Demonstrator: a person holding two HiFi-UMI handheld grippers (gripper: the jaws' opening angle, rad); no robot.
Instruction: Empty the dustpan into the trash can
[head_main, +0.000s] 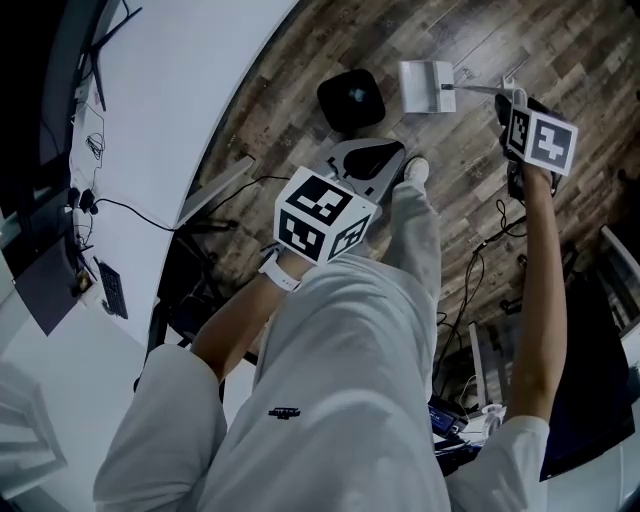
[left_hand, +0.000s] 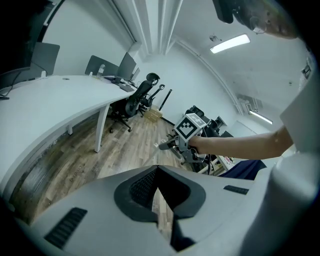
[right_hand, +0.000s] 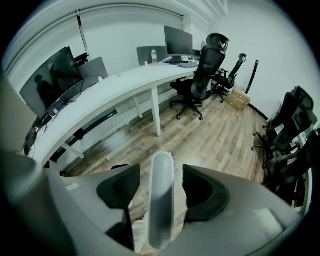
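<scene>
Head view: the right arm reaches out nearly straight, and the right gripper (head_main: 512, 102) tips steeply down toward the wooden floor (head_main: 480, 40). Its jaws stand apart. In the right gripper view the pale dustpan handle (right_hand: 161, 200) runs up the gap between them, with space showing on both sides, so neither pad presses it. The dustpan (head_main: 426, 86) lies on the floor just beyond these jaws, with its handle leading back to them.

The left arm is bent at the elbow, with a white band at the wrist. It holds the left gripper (head_main: 368, 150) above the person's thigh, angled downward. Its jaws are together with nothing between them, as the left gripper view shows (left_hand: 157, 171). That view also catches the right gripper (left_hand: 162, 145) ahead of the left jaws, on its outstretched forearm.

The black trash can (head_main: 351, 100) stands just ahead of the left jaws and just beside the dustpan, apart from it. A light shoe (head_main: 416, 170) sits beside the left jaws. The curved white tabletop (head_main: 200, 100) runs off to one side of both grippers. Office chairs (right_hand: 200, 75) and a monitor (right_hand: 177, 40) stand well beyond the right jaws, and cables (head_main: 480, 250) trail across the floor below the right arm.
</scene>
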